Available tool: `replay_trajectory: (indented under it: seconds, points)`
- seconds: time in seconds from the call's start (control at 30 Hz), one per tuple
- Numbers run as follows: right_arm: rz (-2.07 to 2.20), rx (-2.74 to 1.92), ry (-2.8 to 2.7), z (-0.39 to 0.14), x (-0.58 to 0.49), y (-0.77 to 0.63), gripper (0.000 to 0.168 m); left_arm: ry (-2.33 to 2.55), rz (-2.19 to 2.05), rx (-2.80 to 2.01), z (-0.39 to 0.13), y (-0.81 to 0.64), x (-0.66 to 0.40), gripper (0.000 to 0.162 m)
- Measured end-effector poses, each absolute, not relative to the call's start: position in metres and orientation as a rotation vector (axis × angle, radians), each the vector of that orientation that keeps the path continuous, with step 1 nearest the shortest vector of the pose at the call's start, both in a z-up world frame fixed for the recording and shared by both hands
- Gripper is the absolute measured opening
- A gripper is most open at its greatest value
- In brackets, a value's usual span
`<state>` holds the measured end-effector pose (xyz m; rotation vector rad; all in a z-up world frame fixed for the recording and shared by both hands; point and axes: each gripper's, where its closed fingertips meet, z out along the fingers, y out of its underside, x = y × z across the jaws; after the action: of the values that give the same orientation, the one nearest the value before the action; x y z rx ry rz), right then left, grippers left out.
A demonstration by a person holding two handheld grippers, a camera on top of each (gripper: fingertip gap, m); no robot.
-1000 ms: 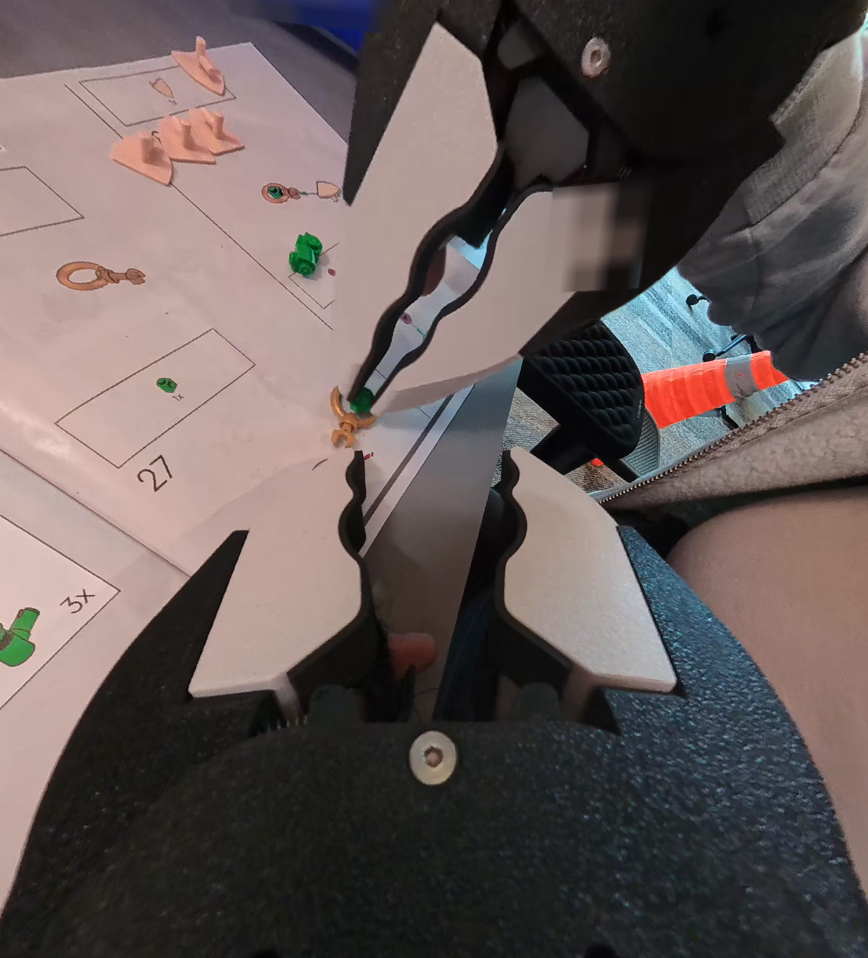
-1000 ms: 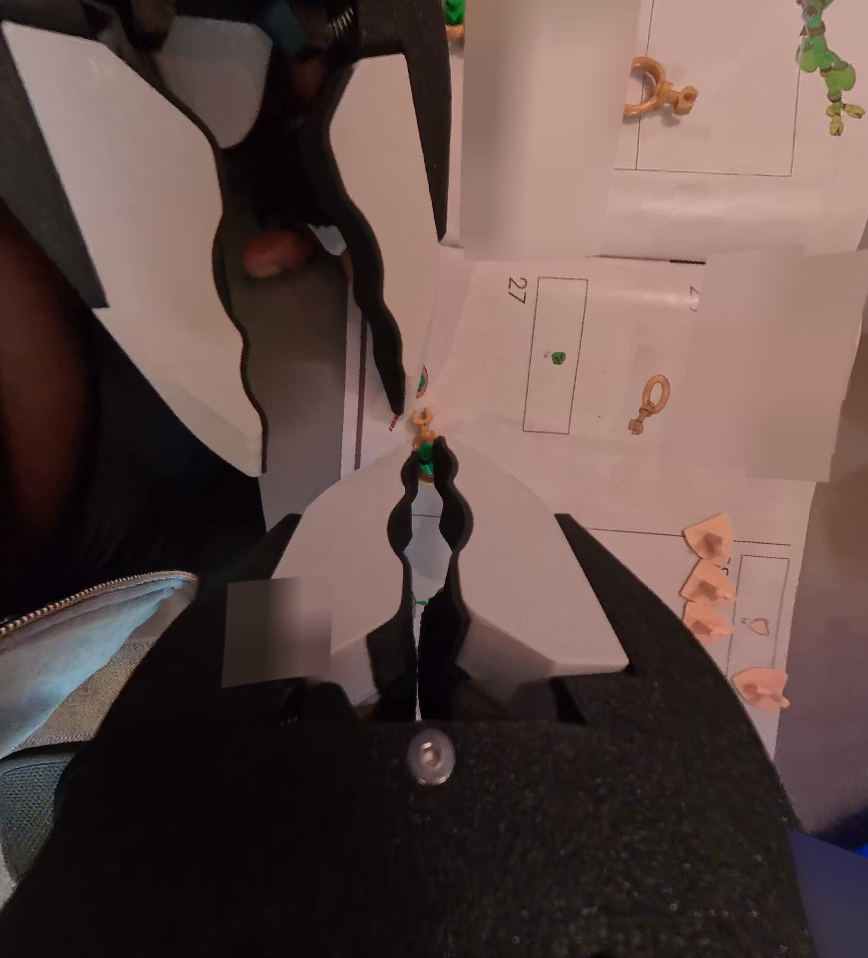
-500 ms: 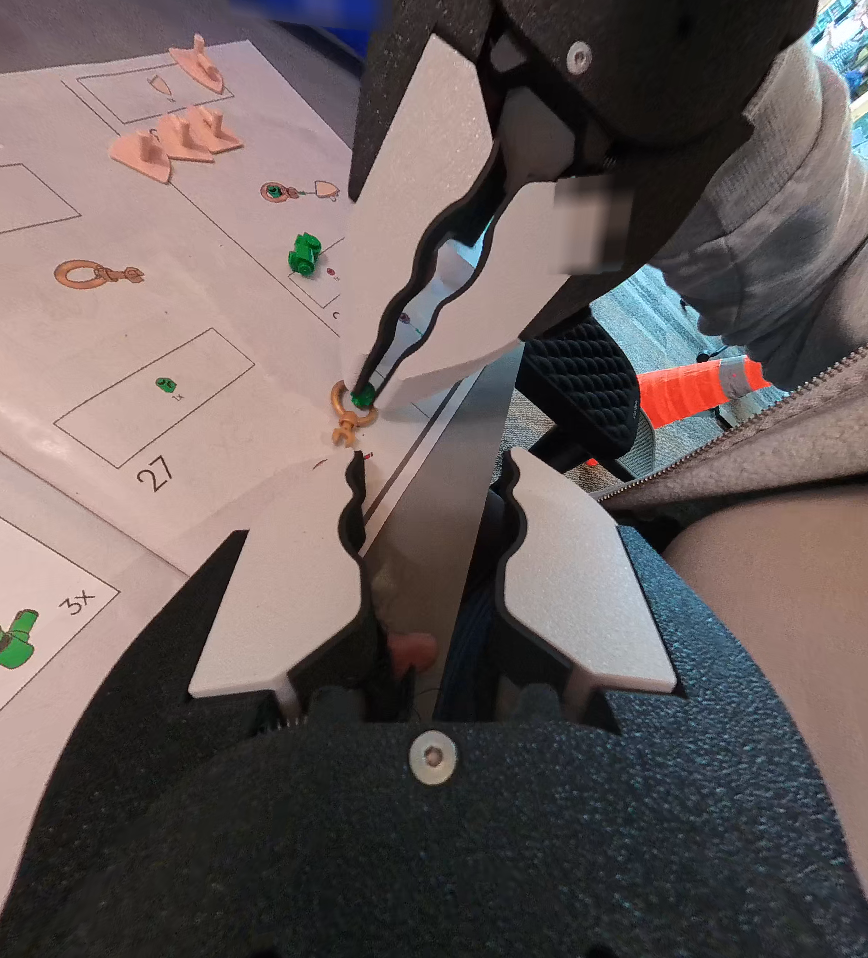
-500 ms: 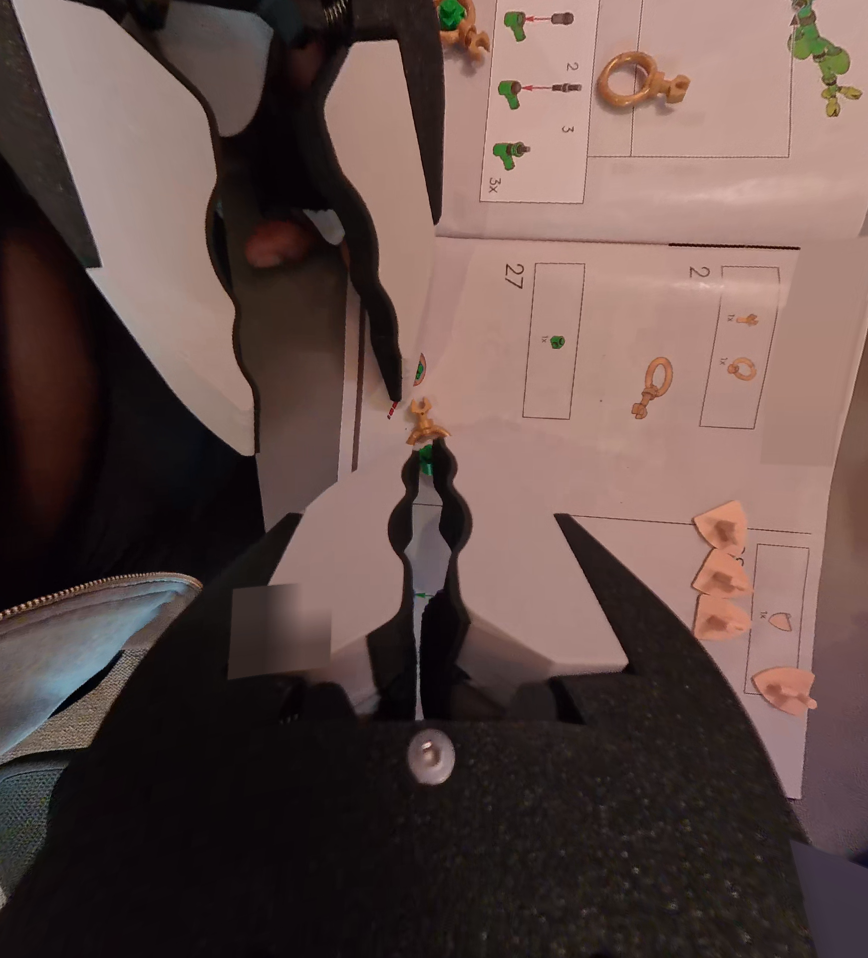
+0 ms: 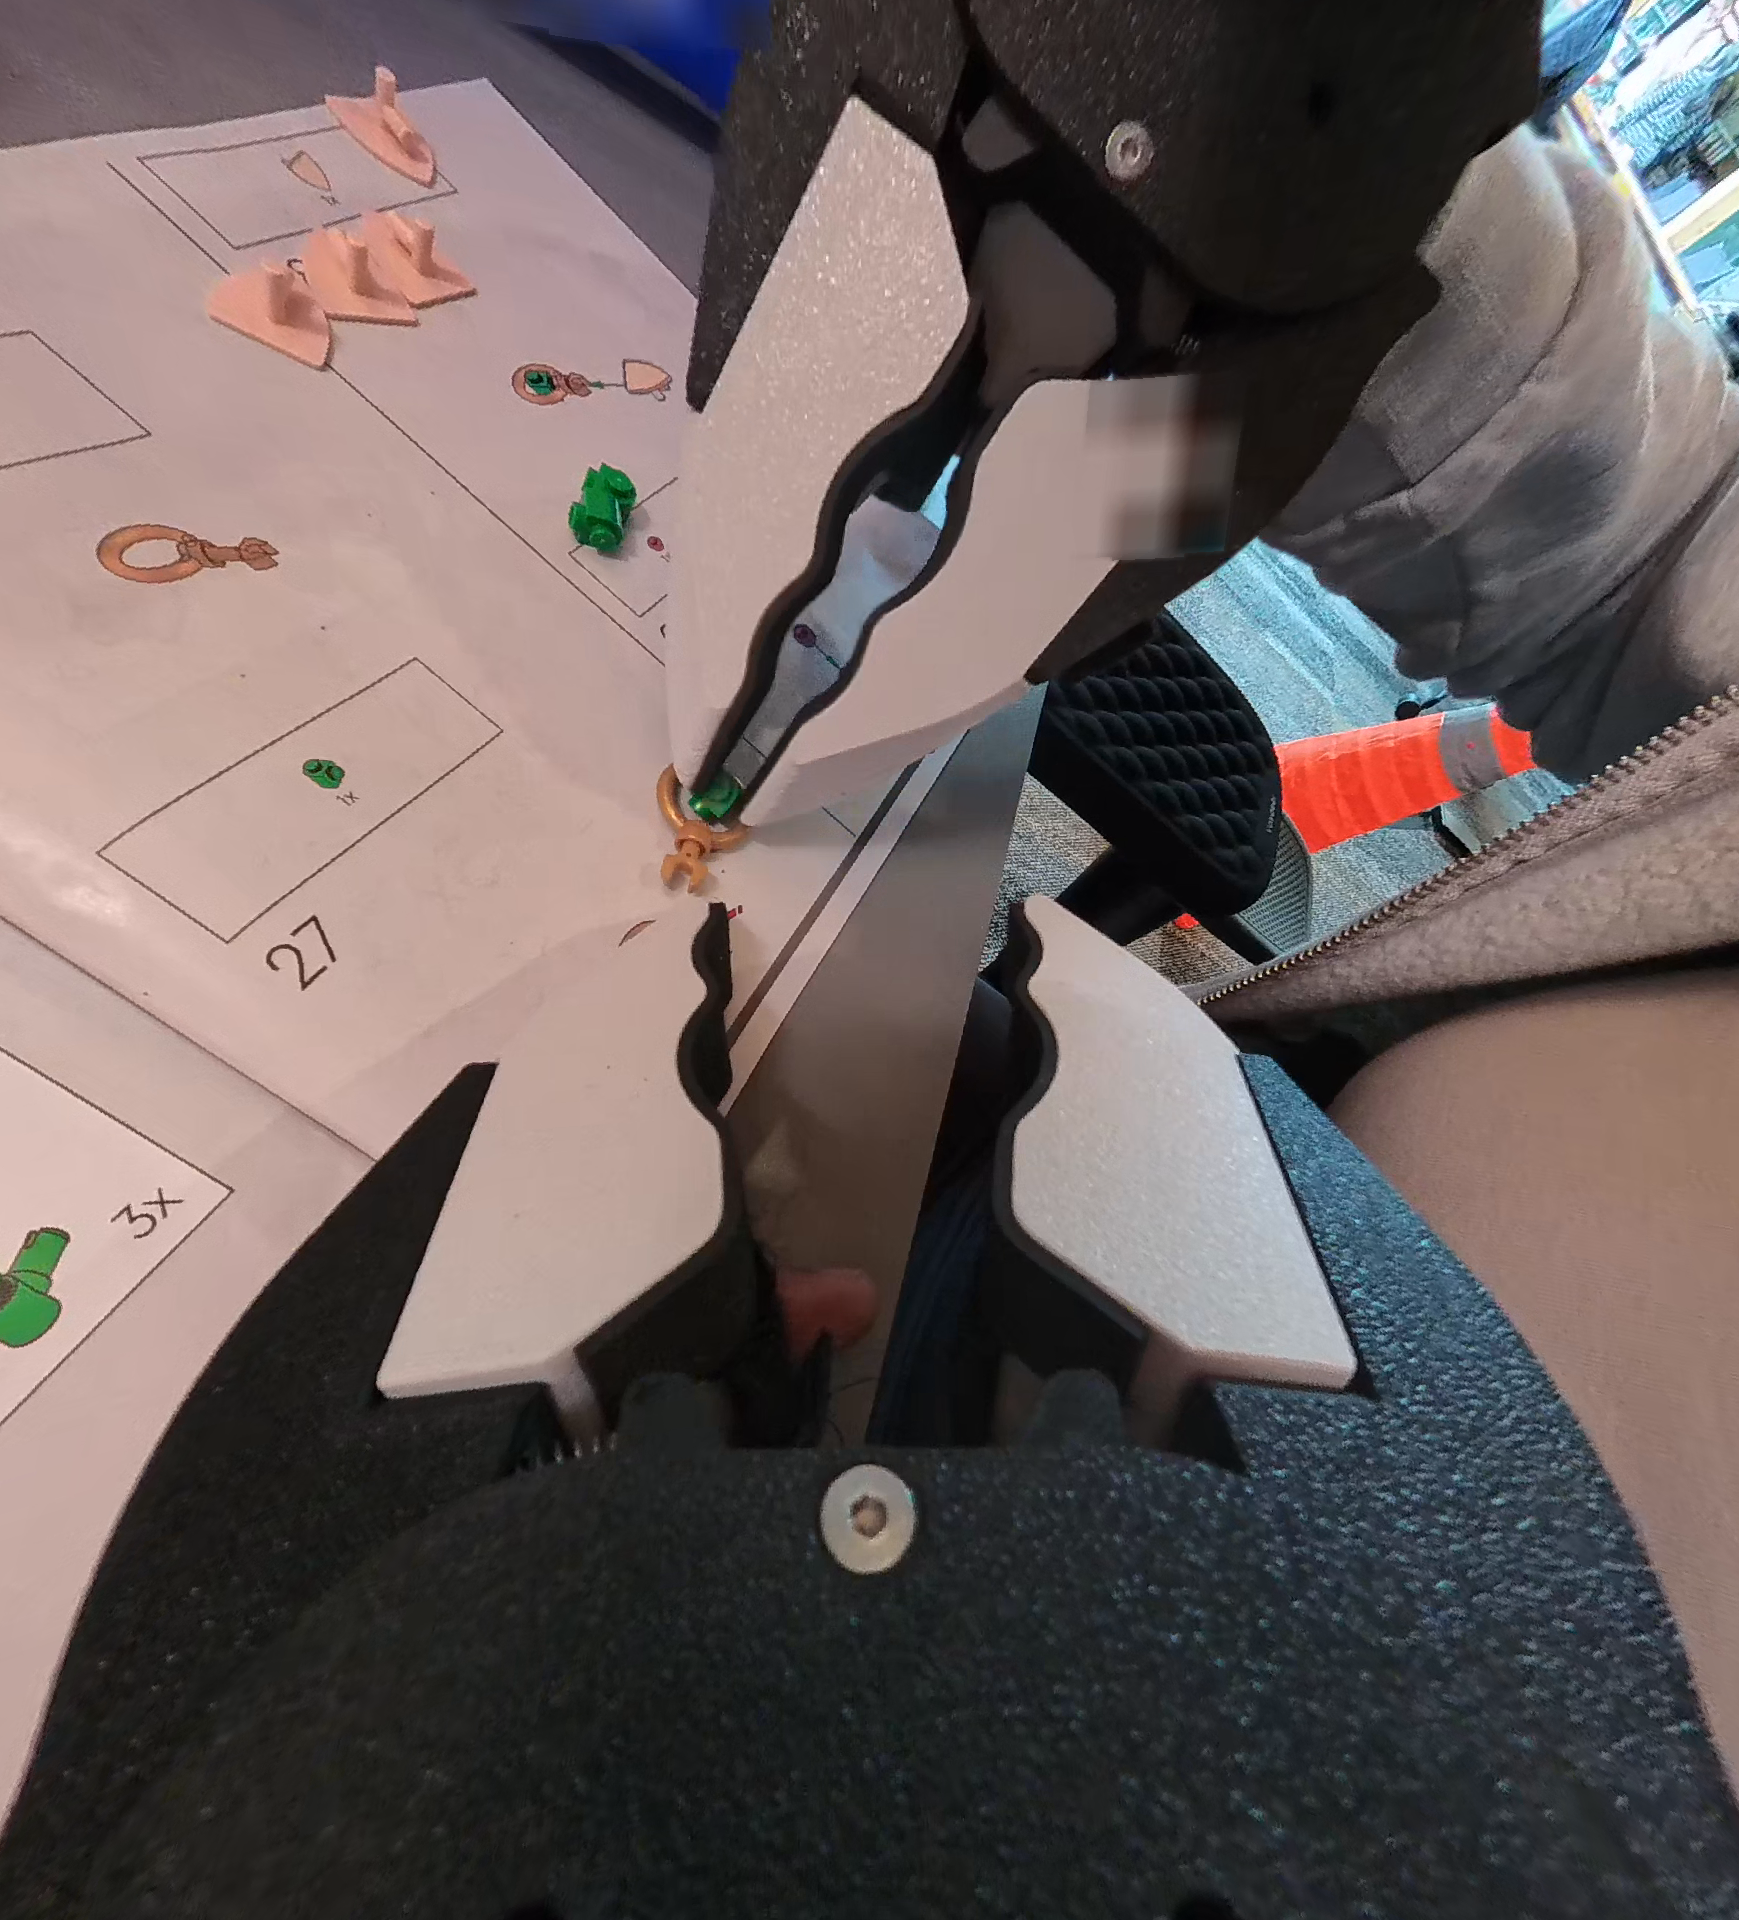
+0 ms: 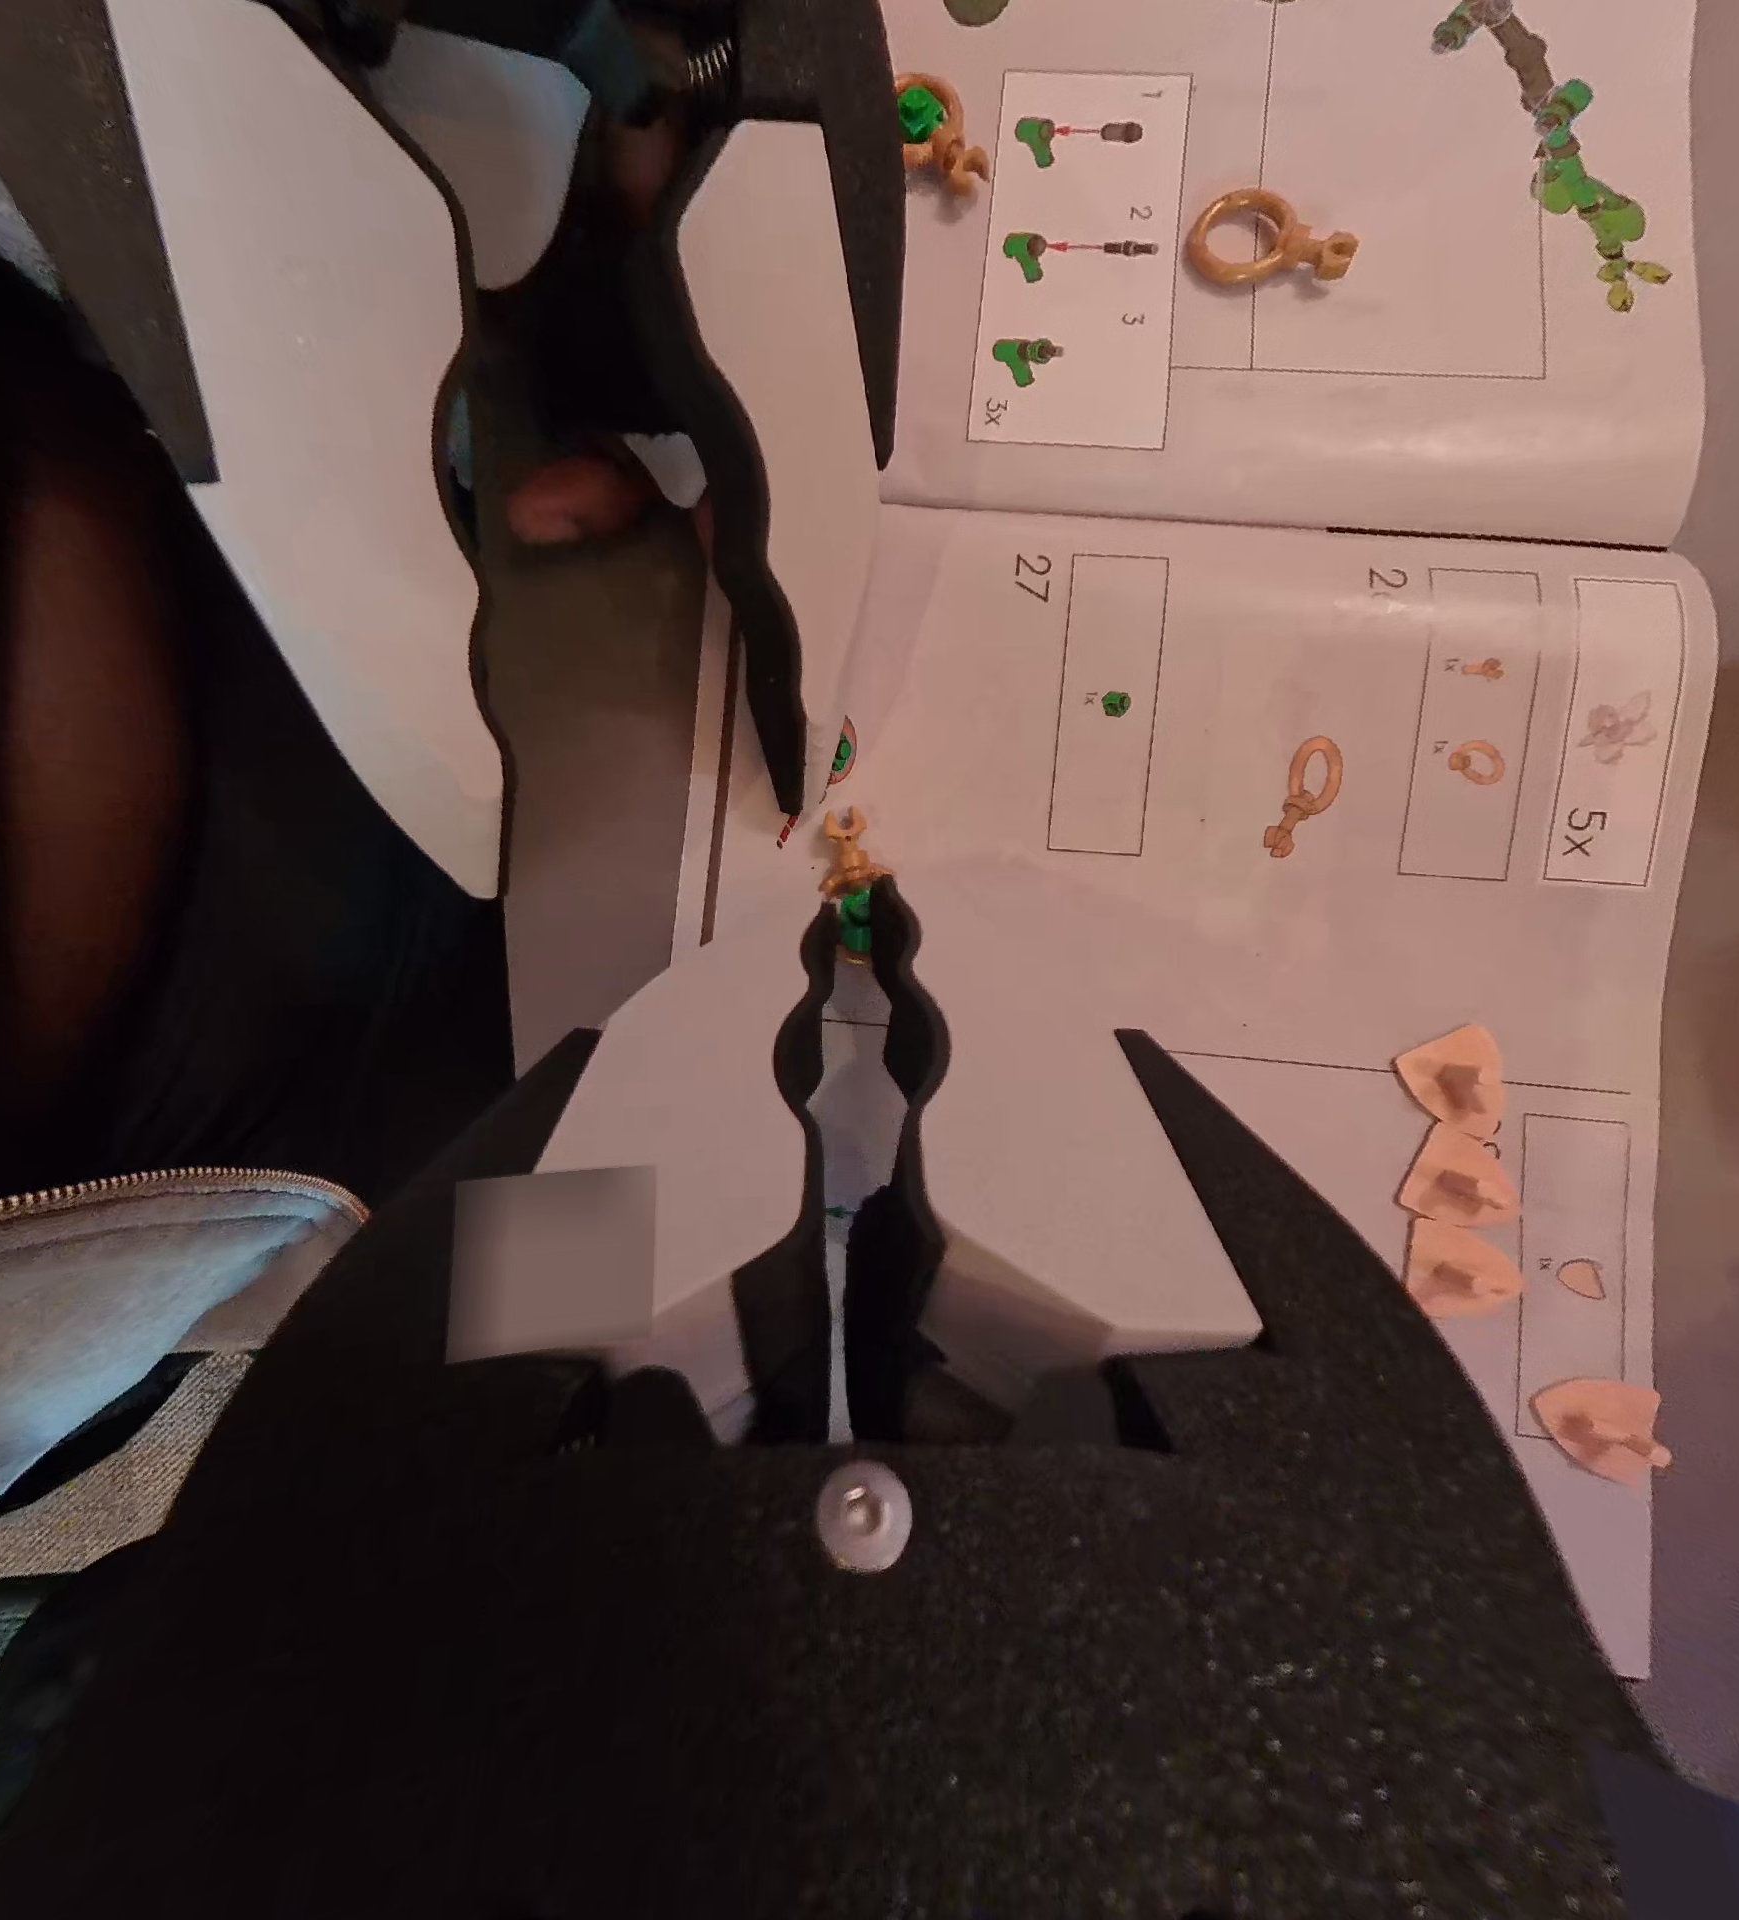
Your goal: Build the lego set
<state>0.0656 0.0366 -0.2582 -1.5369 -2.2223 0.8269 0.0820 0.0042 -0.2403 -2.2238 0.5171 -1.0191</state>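
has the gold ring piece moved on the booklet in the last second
No. The gold ring piece lies at the same spot beside the instruction booklet step box, under the right gripper.

Count: 4 peach petal pieces (image 6: pixel 1454 1081) (image 6: pixel 1457 1187) (image 6: pixel 1462 1273) (image 6: pixel 1597 1429), three bunched together and one just apart. 3 gold ring pieces: one (image 6: pixel 1260 241) bare, one (image 6: pixel 932 130) with a green stud in it, one (image 5: pixel 690 831) at the tool tips. 1 small green stud (image 5: pixel 712 798) pinched over that last ring. 1 loose green connector (image 5: pixel 600 509). 1 open instruction booklet (image 6: pixel 1208 935). 2 tools: left tool (image 5: pixel 870 935), right tool (image 6: pixel 857 914).
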Motion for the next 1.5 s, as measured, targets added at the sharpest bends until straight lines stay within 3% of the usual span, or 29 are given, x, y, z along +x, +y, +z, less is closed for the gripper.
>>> replay_trajectory:
  seconds: [0.43,0.63,0.87,1.5]
  points:
    - [0.889,-1.395,-2.025,-0.257,0.068,0.036,0.021,0.515,-1.015,-2.226,-0.241,0.005,0.082,0.050]
    - [0.842,-1.590,-1.992,-0.249,0.070,0.038,0.002,0.515,-1.011,-2.227,-0.241,0.005,0.082,0.049]
    - [0.742,-1.810,-2.001,-0.260,0.076,0.035,0.000,0.517,-1.016,-2.224,-0.241,0.005,0.082,0.050]
    - [0.648,-1.795,-2.028,-0.253,0.071,0.038,0.000,0.524,-1.039,-2.219,-0.239,0.002,0.083,0.051]
